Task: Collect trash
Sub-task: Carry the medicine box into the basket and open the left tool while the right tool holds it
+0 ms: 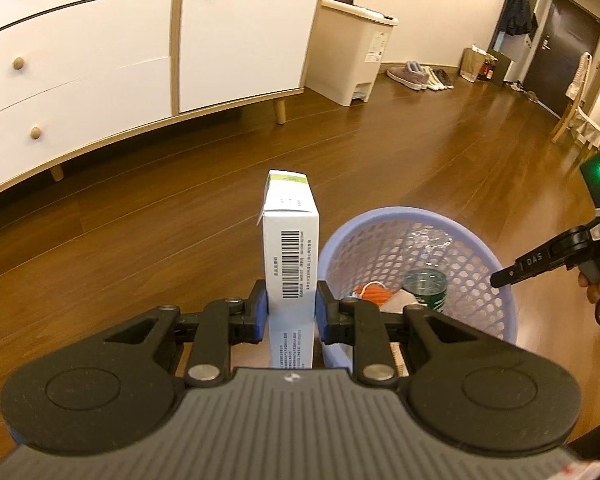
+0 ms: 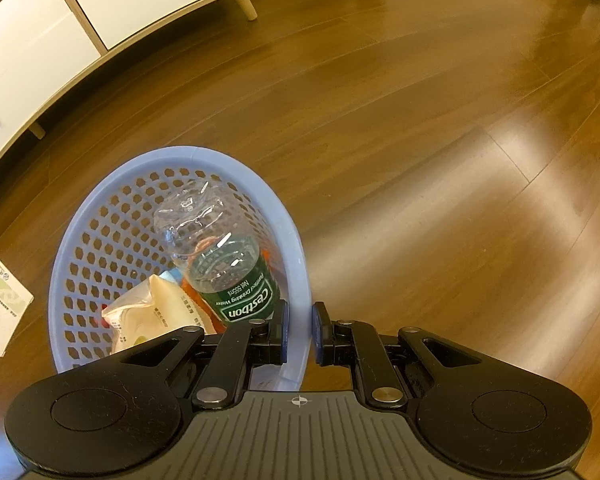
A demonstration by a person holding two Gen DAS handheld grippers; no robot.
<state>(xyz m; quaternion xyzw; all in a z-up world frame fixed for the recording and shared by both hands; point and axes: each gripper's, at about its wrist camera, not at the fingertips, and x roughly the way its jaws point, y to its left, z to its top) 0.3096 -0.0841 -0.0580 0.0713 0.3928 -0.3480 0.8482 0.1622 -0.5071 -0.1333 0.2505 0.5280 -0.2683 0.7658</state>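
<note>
My left gripper (image 1: 291, 308) is shut on a tall white carton (image 1: 290, 248) with a barcode. It holds the carton upright, just left of a lilac mesh basket (image 1: 379, 216) that stands on the wooden floor. The basket (image 2: 180, 152) holds a clear water bottle (image 2: 220, 256) with a green label, a cream pouch (image 2: 152, 308) and some orange scraps. My right gripper (image 2: 300, 332) is shut on the basket's near rim, one finger inside and one outside. In the left wrist view the right gripper (image 1: 499, 278) sits at the basket's right edge. The carton's corner (image 2: 0, 312) shows at the left of the right wrist view.
A white sideboard (image 1: 80, 60) on wooden legs runs along the left. A white pedal bin (image 1: 347, 40) stands beside it. Shoes (image 1: 415, 74) line the far wall by a dark door (image 1: 563, 48). A chair (image 1: 579, 112) stands at the right.
</note>
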